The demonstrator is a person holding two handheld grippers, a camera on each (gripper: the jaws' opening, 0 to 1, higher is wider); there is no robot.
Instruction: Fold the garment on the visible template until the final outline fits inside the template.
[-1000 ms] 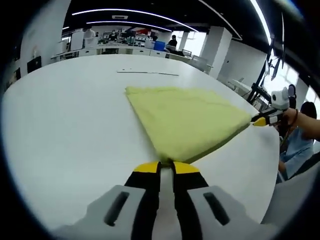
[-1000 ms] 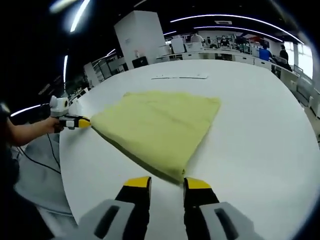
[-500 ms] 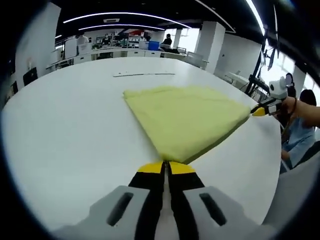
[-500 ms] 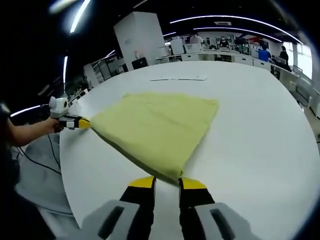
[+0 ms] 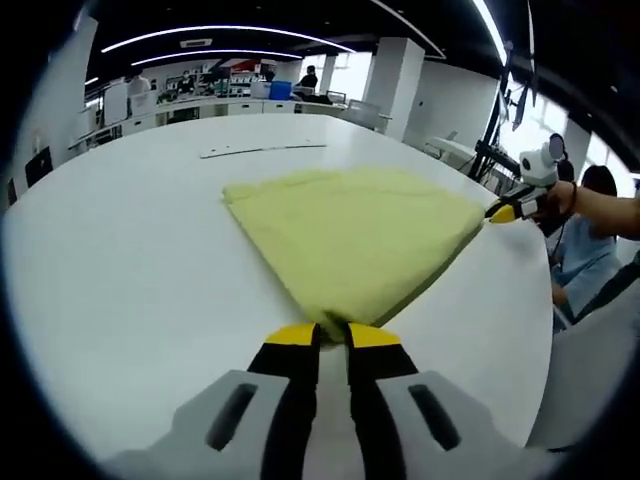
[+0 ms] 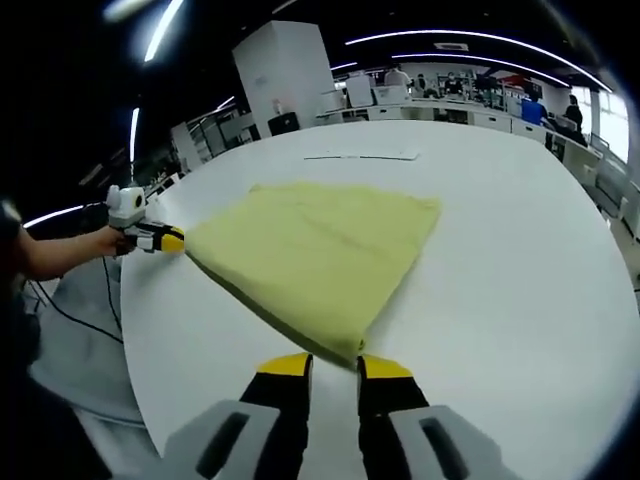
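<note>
garment — yellow, folded flat on the white table, thin template line lying beyond its far edge | left tool — jaws narrowly parted at near corner, grip unclear | right tool — likewise at adjacent corner | advice: confirm both pinches, lift together, fold evenly toward far edge, keep cloth on table

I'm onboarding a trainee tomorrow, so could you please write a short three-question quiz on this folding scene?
1. True or false: the yellow garment hangs in the air between the grippers.
2. What does the left gripper meet at its tips?
A. a garment corner
B. a plastic cup
C. a cable
3. Fill in: the garment rests on a ____ table.

Key: 1 false, it lies on the table. 2 A. 3 white.
</note>
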